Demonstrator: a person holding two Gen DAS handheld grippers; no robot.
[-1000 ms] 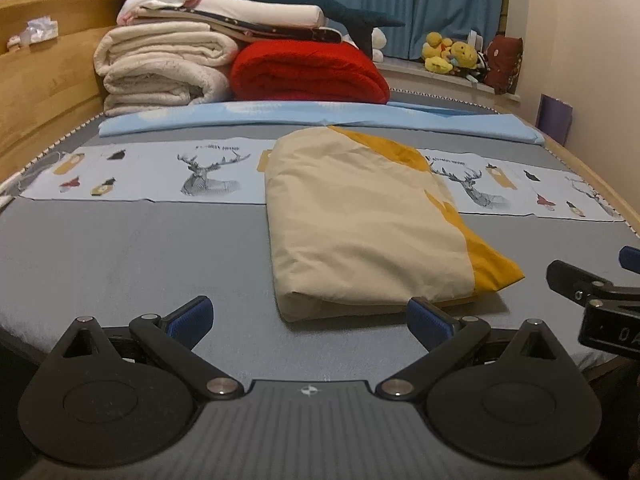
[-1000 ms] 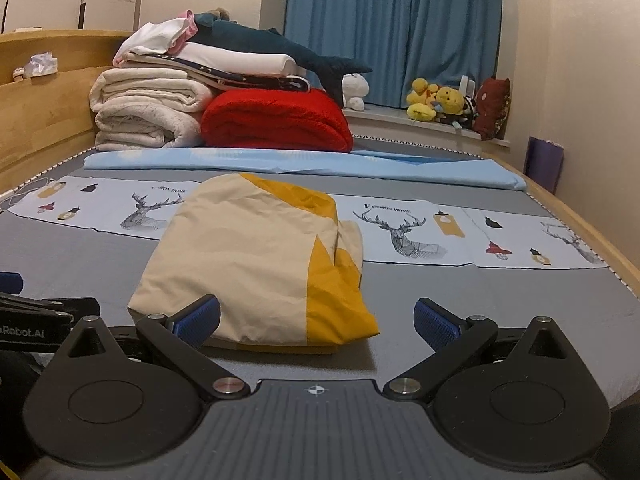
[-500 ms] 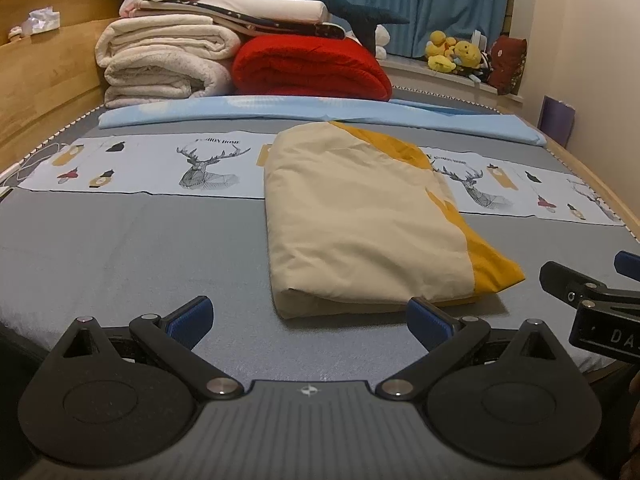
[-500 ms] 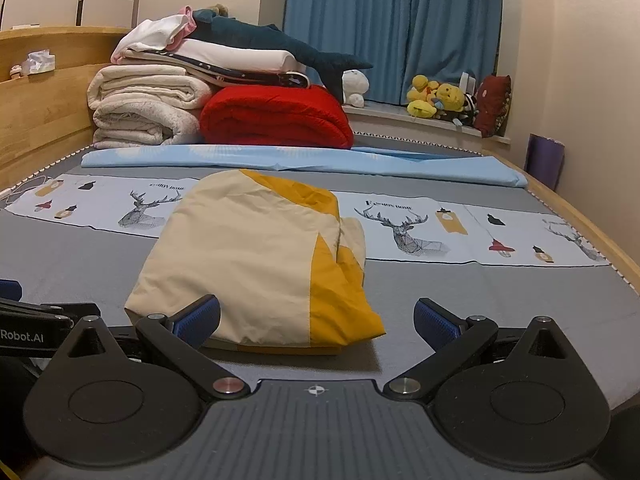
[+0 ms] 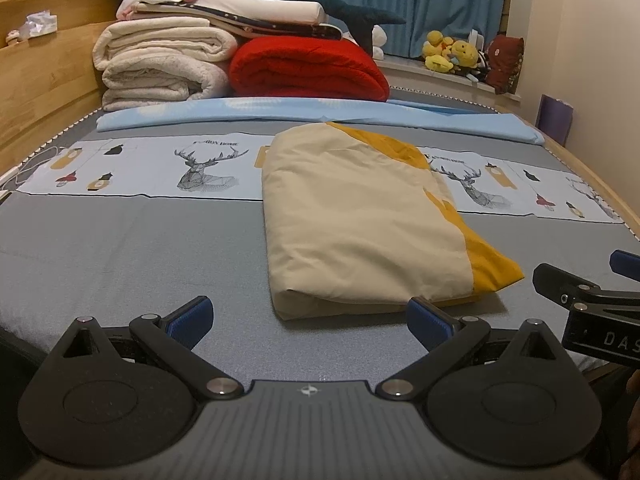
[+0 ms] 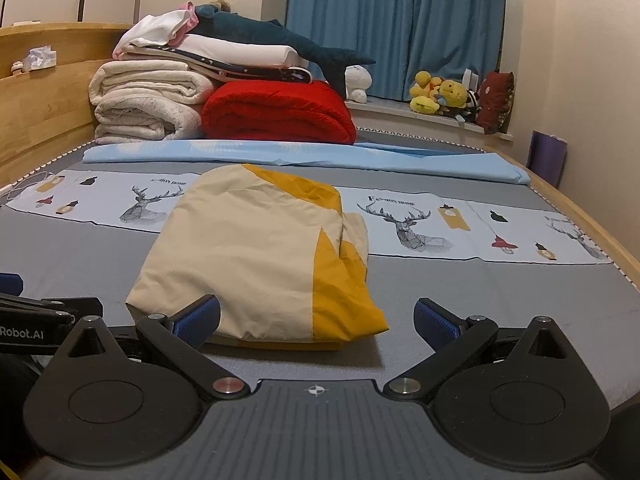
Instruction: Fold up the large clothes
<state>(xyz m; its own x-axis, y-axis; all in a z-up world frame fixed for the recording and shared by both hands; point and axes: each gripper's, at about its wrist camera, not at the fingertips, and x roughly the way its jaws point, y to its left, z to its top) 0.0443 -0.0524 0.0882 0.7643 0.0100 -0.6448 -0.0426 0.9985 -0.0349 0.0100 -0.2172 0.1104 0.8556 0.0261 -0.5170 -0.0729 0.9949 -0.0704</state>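
A cream and mustard-yellow garment (image 5: pixel 360 224) lies folded into a compact rectangle on the grey bed (image 5: pixel 120 256); it also shows in the right wrist view (image 6: pixel 256 256). My left gripper (image 5: pixel 310 316) is open and empty, just short of the garment's near edge. My right gripper (image 6: pixel 318 318) is open and empty, its left pad (image 6: pixel 198 318) close in front of the garment's near edge. Each gripper shows at the edge of the other's view, the right one (image 5: pixel 588 300) and the left one (image 6: pixel 36 316).
A stack of folded white and red blankets (image 5: pixel 240 60) with a plush shark sits at the head of the bed. A light blue sheet (image 5: pixel 320 110) and a deer-print strip (image 5: pixel 160 164) lie across it. Wooden bed frame (image 5: pixel 44 80) on the left, plush toys (image 6: pixel 444 96) by the curtain.
Both grippers have dropped slightly and drawn a little back toward the near edge of the bed. The garment has not moved and both stay open.
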